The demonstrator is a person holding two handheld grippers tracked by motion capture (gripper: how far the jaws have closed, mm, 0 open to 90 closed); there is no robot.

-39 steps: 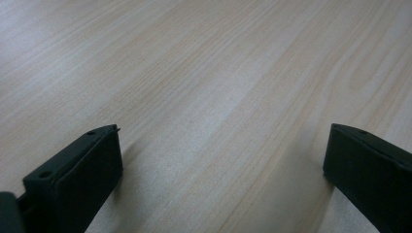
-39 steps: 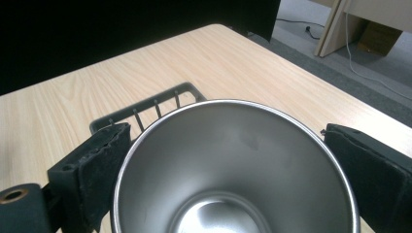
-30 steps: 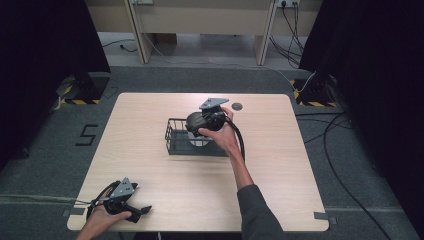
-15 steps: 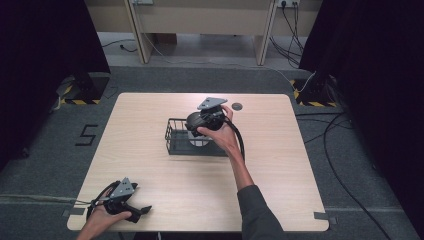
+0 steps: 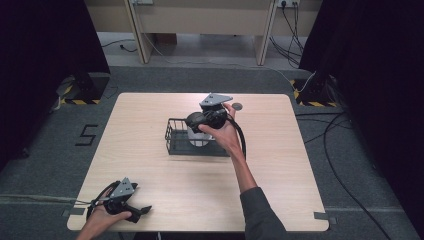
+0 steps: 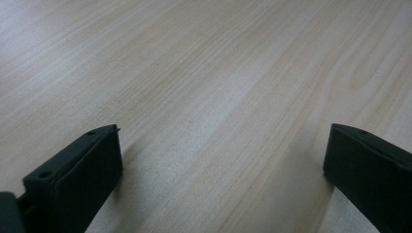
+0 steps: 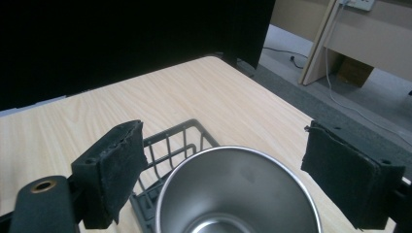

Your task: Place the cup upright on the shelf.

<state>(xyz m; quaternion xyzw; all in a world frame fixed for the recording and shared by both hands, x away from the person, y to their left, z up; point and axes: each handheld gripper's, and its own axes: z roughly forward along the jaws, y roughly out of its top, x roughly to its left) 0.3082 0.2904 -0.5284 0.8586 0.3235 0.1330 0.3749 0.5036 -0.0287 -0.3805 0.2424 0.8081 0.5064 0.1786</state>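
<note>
A shiny steel cup (image 7: 238, 194) stands upright in a black wire basket (image 7: 170, 145) near the middle of the table; in the high view the cup (image 5: 196, 138) shows pale inside the basket (image 5: 175, 142). My right gripper (image 7: 226, 141) hovers just above the cup's rim, open, one jaw on each side and clear of the metal. From above, a hand holds that right gripper (image 5: 196, 122) over the basket. My left gripper (image 6: 223, 131) is open over bare wood and holds nothing; the high view puts this left gripper (image 5: 141, 210) at the table's near left corner.
A small dark disc (image 5: 237, 106) lies on the wooden table (image 5: 280, 165) behind the basket. Cables trail on the floor at the right (image 5: 345, 150). Dark curtains flank both sides, and desk legs stand beyond the far edge.
The right gripper has drifted slightly left above the basket. The left gripper has stayed where it was.
</note>
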